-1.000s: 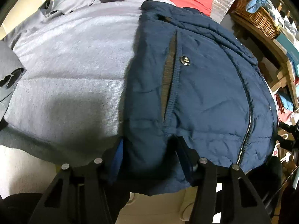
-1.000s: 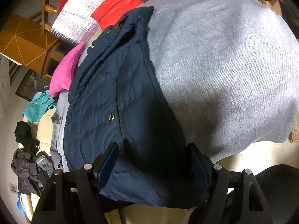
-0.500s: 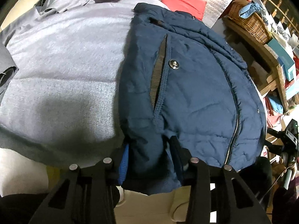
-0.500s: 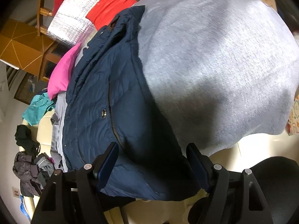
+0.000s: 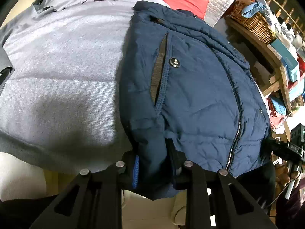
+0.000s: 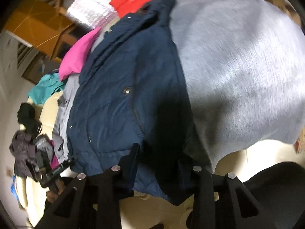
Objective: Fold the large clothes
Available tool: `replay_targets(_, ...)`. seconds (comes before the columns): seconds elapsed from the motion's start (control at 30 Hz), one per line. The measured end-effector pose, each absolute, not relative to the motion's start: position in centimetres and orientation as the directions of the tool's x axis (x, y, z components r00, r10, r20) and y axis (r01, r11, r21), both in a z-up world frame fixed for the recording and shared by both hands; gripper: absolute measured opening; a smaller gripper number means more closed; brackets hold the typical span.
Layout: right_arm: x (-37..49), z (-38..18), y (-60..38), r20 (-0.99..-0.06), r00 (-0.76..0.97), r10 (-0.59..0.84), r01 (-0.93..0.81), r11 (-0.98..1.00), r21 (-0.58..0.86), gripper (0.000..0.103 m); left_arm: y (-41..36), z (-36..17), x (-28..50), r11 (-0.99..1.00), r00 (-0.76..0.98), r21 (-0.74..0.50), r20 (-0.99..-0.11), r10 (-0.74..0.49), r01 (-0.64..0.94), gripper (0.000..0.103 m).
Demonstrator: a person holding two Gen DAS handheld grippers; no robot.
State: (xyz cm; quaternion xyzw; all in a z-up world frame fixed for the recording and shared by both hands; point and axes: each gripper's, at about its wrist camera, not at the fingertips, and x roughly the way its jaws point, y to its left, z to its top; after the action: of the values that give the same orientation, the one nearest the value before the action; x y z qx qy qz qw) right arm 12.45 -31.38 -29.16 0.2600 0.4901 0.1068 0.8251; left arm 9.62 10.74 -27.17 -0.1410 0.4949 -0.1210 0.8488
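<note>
Navy padded jacket (image 5: pixel 190 87) lies lower centre of frame on the grey cloth (image 5: pixel 63 72), hem overhanging the near edge. Left tongs (image 5: pixel 152 164) and right tongs (image 6: pixel 160 162) are both closing, hem bunched between the jaws. Risk: slick, puffy fabric slips free, or only the top layer lifts, skewing the fold.

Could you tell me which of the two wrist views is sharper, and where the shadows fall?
Left wrist view: sharp, the navy jacket shows its stitching and snap crisply; a soft shadow lies on the grey garment near the left gripper. Right wrist view: motion-blurred throughout, with a dark shadow over the jacket's near hem by the right gripper. Both bend strongly at the fisheye edges.
</note>
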Motion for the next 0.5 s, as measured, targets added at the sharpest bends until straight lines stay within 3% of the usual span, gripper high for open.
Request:
replay_targets(0.07,12.4,-29.7,-31.8,-0.767,0.482,0.423,0.098,0.844,0.527,0.04,10.9,-27.4,9.7,0.933,0.467,-0.356,-0.819,-0.334,0.043,0.031)
replay_targets(0.1,12.6,-30.1,-32.0,-0.781,0.469,0.413,0.121,0.846,0.52,0.041,11.1,-27.6,9.6,0.937,0.458,-0.349,-0.828,-0.324,0.031,0.042)
replay_targets(0.13,12.8,-30.5,-32.2,-0.79,0.463,0.402,0.146,0.844,0.516,0.052,10.8,-27.8,10.1,0.94,0.447,-0.341,-0.838,-0.314,0.021,0.052)
replay_targets(0.2,13.1,-31.2,-33.0,-0.795,0.467,0.388,0.206,0.826,0.524,0.076,10.9,-28.0,10.1,0.941,0.437,-0.338,-0.843,-0.313,0.022,0.054)
replay_targets(0.3,13.5,-31.7,-33.5,-0.79,0.488,0.37,0.226,0.821,0.524,0.077,10.3,-28.0,9.9,0.94,0.436,-0.338,-0.84,-0.323,0.046,0.052)
replay_targets(0.37,13.7,-31.9,-32.8,-0.794,0.47,0.385,0.189,0.835,0.517,0.068,10.3,-28.0,9.9,0.939,0.441,-0.341,-0.836,-0.327,0.051,0.038)
replay_targets(0.4,13.8,-31.9,-32.1,-0.801,0.457,0.387,0.167,0.847,0.505,0.05,10.4,-27.9,9.8,0.934,0.447,-0.352,-0.828,-0.338,0.055,0.032)
replay_targets(0.43,13.8,-31.9,-31.5,-0.812,0.447,0.376,0.145,0.865,0.48,0.042,10.5,-27.7,9.7,0.932,0.451,-0.359,-0.823,-0.345,0.058,0.03)
replay_targets(0.5,13.4,-31.2,-30.1,-0.823,0.445,0.354,0.096,0.894,0.437,0.036,10.4,-27.6,9.6,0.93,0.455,-0.361,-0.819,-0.348,0.062,0.029)
